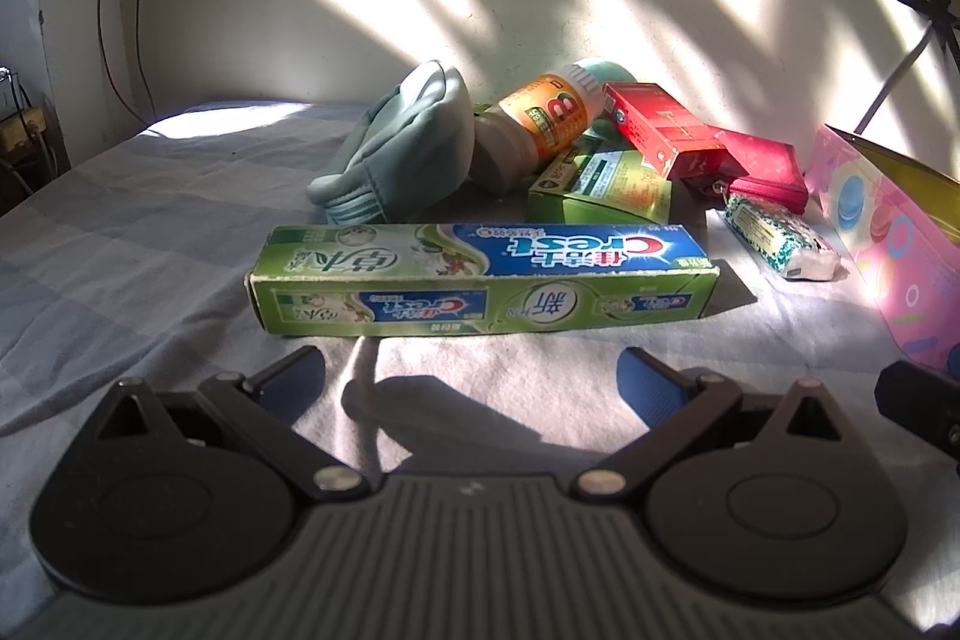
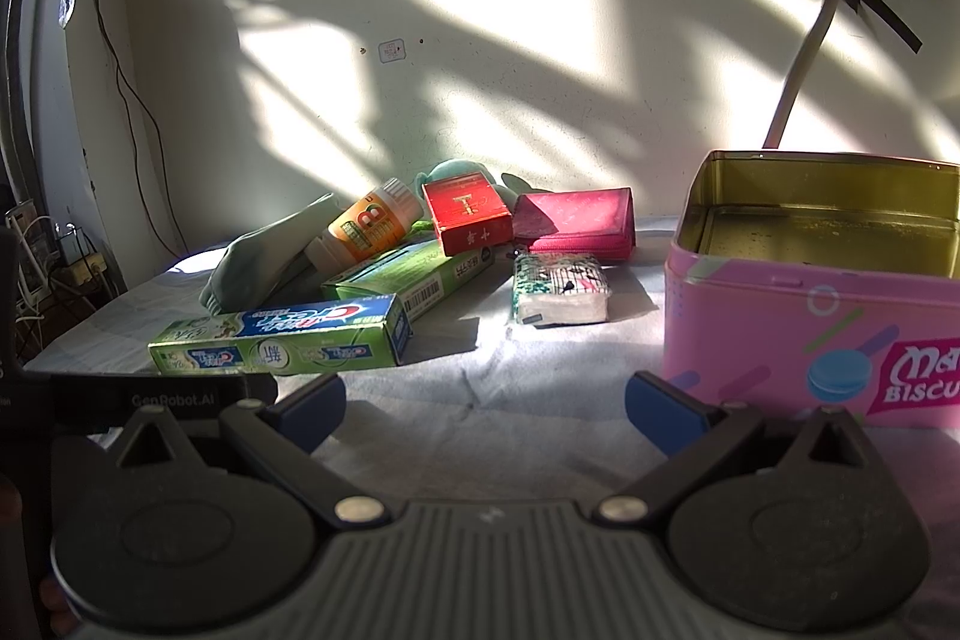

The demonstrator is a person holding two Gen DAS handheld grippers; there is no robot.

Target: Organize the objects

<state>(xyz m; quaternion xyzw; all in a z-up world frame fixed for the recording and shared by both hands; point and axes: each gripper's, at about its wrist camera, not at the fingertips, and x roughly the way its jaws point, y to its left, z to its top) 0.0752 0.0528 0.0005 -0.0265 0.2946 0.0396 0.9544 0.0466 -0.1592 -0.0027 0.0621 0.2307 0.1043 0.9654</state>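
Note:
A green Crest toothpaste box (image 1: 480,274) lies crosswise just ahead of my open, empty left gripper (image 1: 474,382); it also shows in the right wrist view (image 2: 282,337). Behind it lie a teal sock (image 1: 402,148), an orange-labelled bottle (image 1: 534,124), a second green box (image 1: 600,187), a red box (image 1: 660,127), a crimson zip pouch (image 1: 771,172) and a tissue pack (image 1: 780,241). An open pink biscuit tin (image 2: 810,334) stands right of my open, empty right gripper (image 2: 486,409), which hovers over the cloth.
A pale checked cloth (image 1: 150,232) covers the surface, which ends at the sunlit wall (image 2: 510,70) behind the pile. Cables and a power strip (image 2: 78,268) hang at the far left. The left gripper's body (image 2: 150,400) shows low at left in the right wrist view.

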